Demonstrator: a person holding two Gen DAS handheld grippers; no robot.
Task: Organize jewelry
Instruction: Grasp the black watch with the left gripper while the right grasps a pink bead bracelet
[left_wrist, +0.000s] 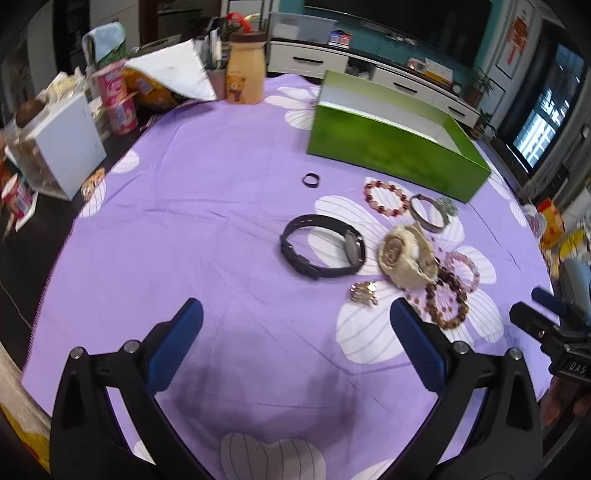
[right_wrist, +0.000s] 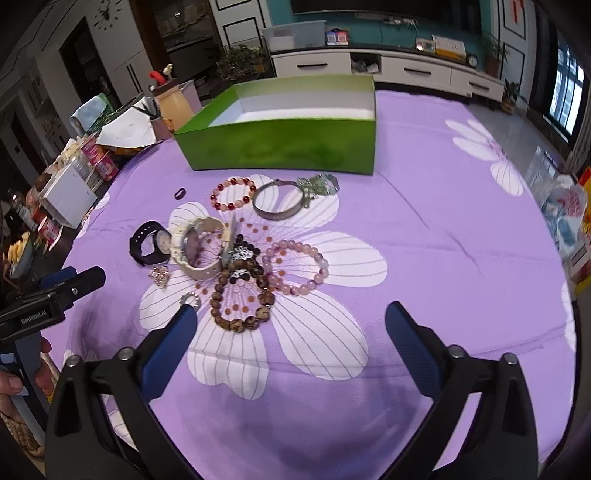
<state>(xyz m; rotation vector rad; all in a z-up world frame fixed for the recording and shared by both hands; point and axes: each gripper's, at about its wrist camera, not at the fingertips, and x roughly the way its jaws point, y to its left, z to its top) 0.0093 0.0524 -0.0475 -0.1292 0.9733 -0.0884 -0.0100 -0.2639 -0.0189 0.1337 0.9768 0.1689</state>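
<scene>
Both grippers hover over a purple cloth (right_wrist: 443, 229) printed with large white petal shapes, lying smooth with faint creases. Left gripper (left_wrist: 295, 343): ribbed blue pads set wide apart, released, nothing between them. Right gripper (right_wrist: 291, 343): likewise spread and empty, its left pad just beside a small sparkly ring (right_wrist: 190, 299). Jewelry lies in a loose cluster at mid-cloth, on the near side of an open green box (right_wrist: 280, 147), rectangular, glossy card with a white interior. Items noted: black watch (left_wrist: 323, 247), matte strap closed in a loop; cream watch (right_wrist: 201, 245), chunky, lying on its side; brown bead bracelet (right_wrist: 242, 299), mottled round beads; pale pink bead bracelet (right_wrist: 297, 266), translucent, touching the brown one; red and white bead bracelet (right_wrist: 232, 194); silver metal bangle (right_wrist: 279, 199), thin band, with a glassy greenish ornament (right_wrist: 319, 184) at its right end; gold trinket (left_wrist: 364, 293); small black ring (left_wrist: 311, 180), apart at far left.
</scene>
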